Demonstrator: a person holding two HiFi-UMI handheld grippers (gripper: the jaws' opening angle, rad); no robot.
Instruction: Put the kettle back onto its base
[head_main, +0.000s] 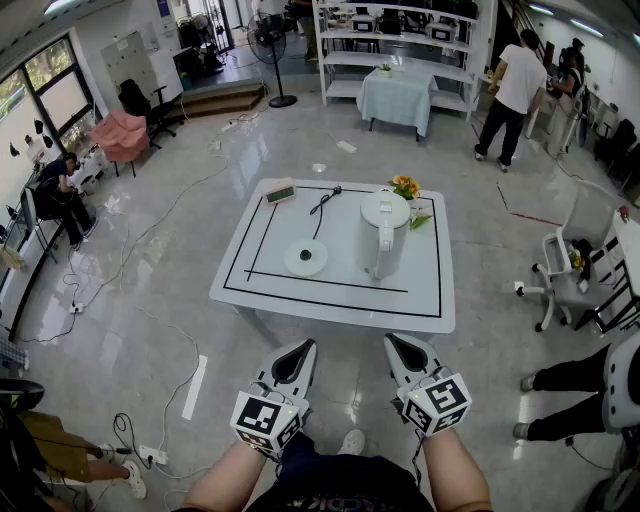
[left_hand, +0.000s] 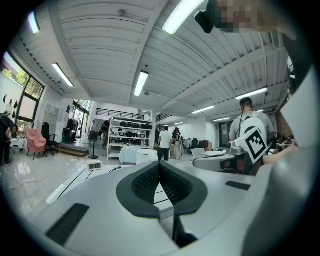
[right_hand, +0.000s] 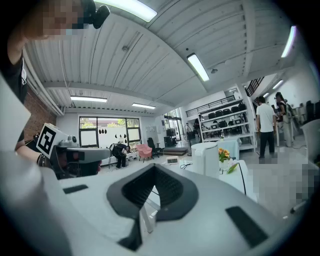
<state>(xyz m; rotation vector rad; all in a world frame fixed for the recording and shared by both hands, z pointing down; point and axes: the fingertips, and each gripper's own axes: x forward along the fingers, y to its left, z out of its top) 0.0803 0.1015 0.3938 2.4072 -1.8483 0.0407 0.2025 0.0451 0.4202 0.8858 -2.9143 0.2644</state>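
Note:
A white kettle (head_main: 384, 232) stands upright on the white table (head_main: 430, 310), right of its round white base (head_main: 305, 257), which trails a black cord. The kettle also shows in the right gripper view, kettle (right_hand: 206, 158), and small in the left gripper view, kettle (left_hand: 146, 156). My left gripper (head_main: 303, 349) and right gripper (head_main: 396, 344) hang side by side short of the table's near edge, both shut with nothing between the jaws. In their own views, left gripper (left_hand: 159, 175) and right gripper (right_hand: 154, 178) point level toward the table.
A small digital clock (head_main: 280, 191) lies at the table's far left corner and a pot of orange flowers (head_main: 405, 188) sits behind the kettle. Cables run over the floor at left. A white chair (head_main: 572, 262) stands at right, and people stand and sit around the room.

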